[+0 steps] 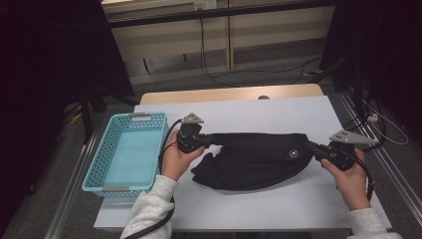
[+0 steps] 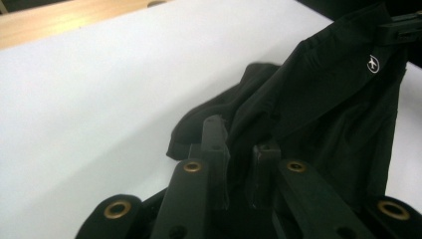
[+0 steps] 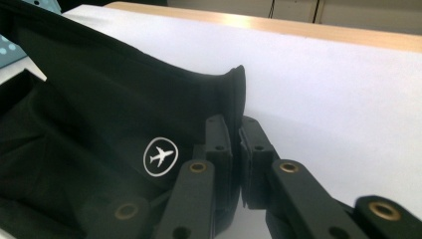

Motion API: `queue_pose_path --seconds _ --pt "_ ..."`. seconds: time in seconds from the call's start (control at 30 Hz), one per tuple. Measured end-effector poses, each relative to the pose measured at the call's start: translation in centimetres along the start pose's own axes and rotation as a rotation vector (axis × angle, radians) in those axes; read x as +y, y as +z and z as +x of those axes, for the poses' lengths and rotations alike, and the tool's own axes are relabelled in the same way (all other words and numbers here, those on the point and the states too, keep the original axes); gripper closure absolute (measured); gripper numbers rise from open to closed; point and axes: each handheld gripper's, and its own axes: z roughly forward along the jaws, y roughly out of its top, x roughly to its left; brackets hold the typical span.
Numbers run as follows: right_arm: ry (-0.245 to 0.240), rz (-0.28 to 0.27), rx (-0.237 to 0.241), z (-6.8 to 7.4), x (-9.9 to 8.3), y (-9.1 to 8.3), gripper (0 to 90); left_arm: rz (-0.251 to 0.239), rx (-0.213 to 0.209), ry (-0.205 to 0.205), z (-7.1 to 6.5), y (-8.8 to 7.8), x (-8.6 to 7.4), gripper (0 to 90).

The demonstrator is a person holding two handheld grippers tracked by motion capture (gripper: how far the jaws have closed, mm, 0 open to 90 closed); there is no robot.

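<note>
Stretching a black garment [image 1: 254,159] between two claws.
Left claw [image 1: 215,139] and right claw [image 1: 309,146] each clenched an edge; folding or basket [image 1: 127,152] placement probably followed.

The black cloth [image 1: 254,159] lies across the middle of the counter [image 1: 278,112]. Beyond the cloth and in front of it the counter is bare. Left of the cloth, a basket [image 1: 124,152] blocks the way.
</note>
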Motion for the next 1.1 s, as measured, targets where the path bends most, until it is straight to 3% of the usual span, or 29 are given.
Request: queue_pose_path --seconds 0.23,0.43,0.77,1.1 --pt "0.025 -0.048 -0.016 -1.4 2.8 -0.2 86.3 -0.033 0.009 -0.015 0.5 -0.3 2.4 81.6" --pt "0.022 -0.065 -0.024 -1.8 4.6 0.4 86.3 -0.047 0.031 -0.021 1.0 -1.1 3.9 82.0" --pt "-0.016 -0.072 -0.012 -0.8 5.3 1.8 86.3 -0.033 0.058 -0.037 2.2 -2.4 4.1 82.2" --pt "-0.014 -0.078 0.012 0.0 5.7 3.5 86.5 -0.036 0.071 -0.062 3.2 -4.0 3.7 82.4"
